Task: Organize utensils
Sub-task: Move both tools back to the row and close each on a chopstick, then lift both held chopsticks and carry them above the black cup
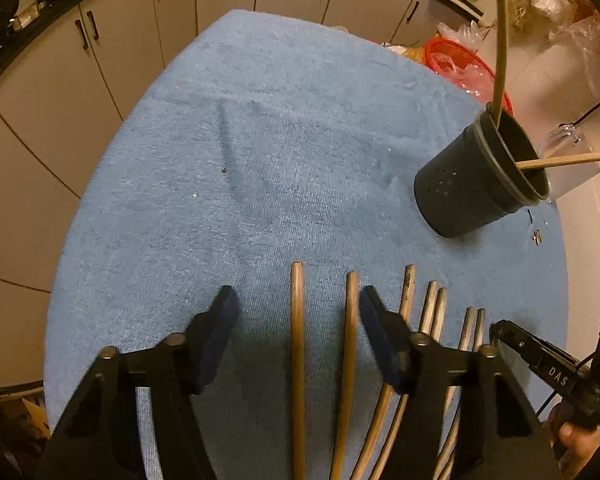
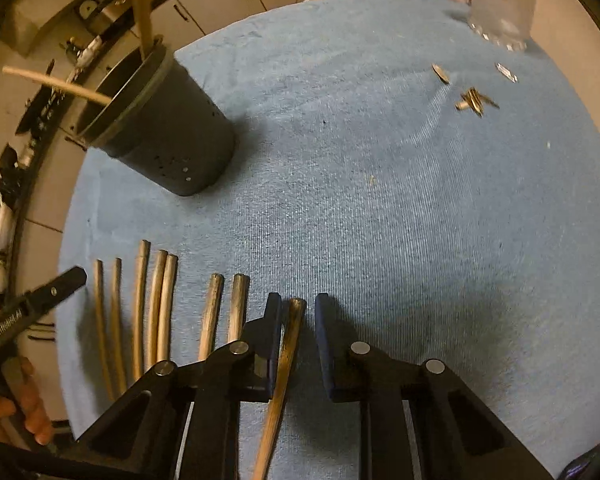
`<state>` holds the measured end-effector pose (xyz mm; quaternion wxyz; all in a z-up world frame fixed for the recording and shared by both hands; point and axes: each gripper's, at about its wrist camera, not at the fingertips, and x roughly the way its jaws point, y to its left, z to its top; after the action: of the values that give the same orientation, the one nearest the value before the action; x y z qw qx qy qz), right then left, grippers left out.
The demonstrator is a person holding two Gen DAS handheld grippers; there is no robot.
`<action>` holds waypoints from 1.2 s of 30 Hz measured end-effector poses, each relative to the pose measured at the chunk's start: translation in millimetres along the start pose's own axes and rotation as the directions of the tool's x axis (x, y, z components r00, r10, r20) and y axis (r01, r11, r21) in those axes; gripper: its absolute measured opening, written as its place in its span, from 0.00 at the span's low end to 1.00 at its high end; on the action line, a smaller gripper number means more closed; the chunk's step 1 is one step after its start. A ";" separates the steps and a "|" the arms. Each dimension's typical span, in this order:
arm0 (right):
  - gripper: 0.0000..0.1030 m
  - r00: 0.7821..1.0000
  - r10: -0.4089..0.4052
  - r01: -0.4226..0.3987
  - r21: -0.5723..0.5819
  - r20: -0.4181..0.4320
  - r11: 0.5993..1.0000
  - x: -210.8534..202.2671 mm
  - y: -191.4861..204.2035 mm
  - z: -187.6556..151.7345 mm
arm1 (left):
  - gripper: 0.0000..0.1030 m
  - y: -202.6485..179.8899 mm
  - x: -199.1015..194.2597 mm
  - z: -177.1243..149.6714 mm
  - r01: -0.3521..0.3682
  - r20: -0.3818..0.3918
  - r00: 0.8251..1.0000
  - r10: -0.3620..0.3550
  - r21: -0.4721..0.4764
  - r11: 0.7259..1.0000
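Observation:
Several wooden chopsticks lie side by side on the blue cloth [image 1: 260, 140] near its front edge. My left gripper [image 1: 297, 296] stands open over two of them [image 1: 297, 320]; neither pad touches them. My right gripper [image 2: 298, 302] straddles a single darker chopstick [image 2: 292, 328], with a narrow gap on each side, so it is open. A black perforated utensil holder [image 1: 460, 192] [image 2: 172, 140] stands upright on the cloth with two chopsticks leaning in it. One finger of each gripper also shows in the other wrist view.
A red basket [image 1: 460, 64] with plastic bags sits past the cloth's far edge. A clear glass container [image 2: 500, 8] stands at the far right, with small metal bits [image 2: 474, 102] scattered near it. Kitchen cabinets [image 1: 140, 40] run behind. A hand [image 2: 16, 412] grips the left tool.

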<state>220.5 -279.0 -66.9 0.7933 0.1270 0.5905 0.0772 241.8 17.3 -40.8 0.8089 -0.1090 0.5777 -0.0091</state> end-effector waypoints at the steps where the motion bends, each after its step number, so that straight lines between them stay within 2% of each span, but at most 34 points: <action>1: 0.16 1.000 -0.010 0.010 -0.010 0.002 1.000 -0.7 1.0 -1.1 | 0.51 -0.6 2.5 0.6 -0.002 -0.008 1.000 0.002 0.003 1.000; 5: 0.15 0.999 -0.033 0.033 -0.034 0.009 0.999 -1.4 4.6 -4.1 | 0.41 -3.4 14.4 3.5 -0.016 -0.033 0.999 0.016 0.015 1.000; 10: 0.14 0.999 -0.035 0.036 -0.040 0.009 0.999 -1.8 8.4 -5.9 | 0.35 -6.7 21.2 9.7 -0.044 -0.029 0.999 0.045 0.031 0.999; 12: 0.14 0.999 -0.037 0.037 -0.043 0.006 0.998 -2.6 8.9 -6.2 | 0.27 -10.0 22.1 11.5 -0.069 -0.019 0.997 0.070 0.055 0.996; 14: 0.14 0.999 -0.039 0.039 -0.045 0.000 0.998 -1.9 9.4 -3.3 | 0.11 -12.4 24.2 11.1 -0.100 -0.007 0.995 0.101 0.087 0.991; 15: 0.14 0.999 -0.042 0.042 -0.048 -0.006 0.998 -0.4 10.0 -1.0 | 0.08 -13.1 24.3 11.2 -0.110 -0.001 0.994 0.111 0.094 0.989; 23: 0.14 0.996 -0.084 0.081 -0.076 -0.037 0.994 11.0 26.4 8.1 | 0.07 -10.2 22.7 8.8 -0.118 0.038 0.993 0.114 0.103 0.988; 28: 0.14 0.994 -0.089 0.086 -0.051 -0.058 0.995 13.8 33.2 8.2 | 0.06 -5.7 20.1 4.3 -0.081 0.036 0.996 0.079 0.076 0.994; 36: 0.14 0.992 -0.120 0.116 -0.068 -0.047 0.991 16.6 43.6 7.3 | 0.06 -8.5 21.8 4.2 -0.086 0.040 0.996 0.083 0.081 0.993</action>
<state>233.5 -233.6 -67.4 0.7848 0.0638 0.6142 0.0527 253.9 6.6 -58.2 0.8228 -0.0511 0.5661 0.0035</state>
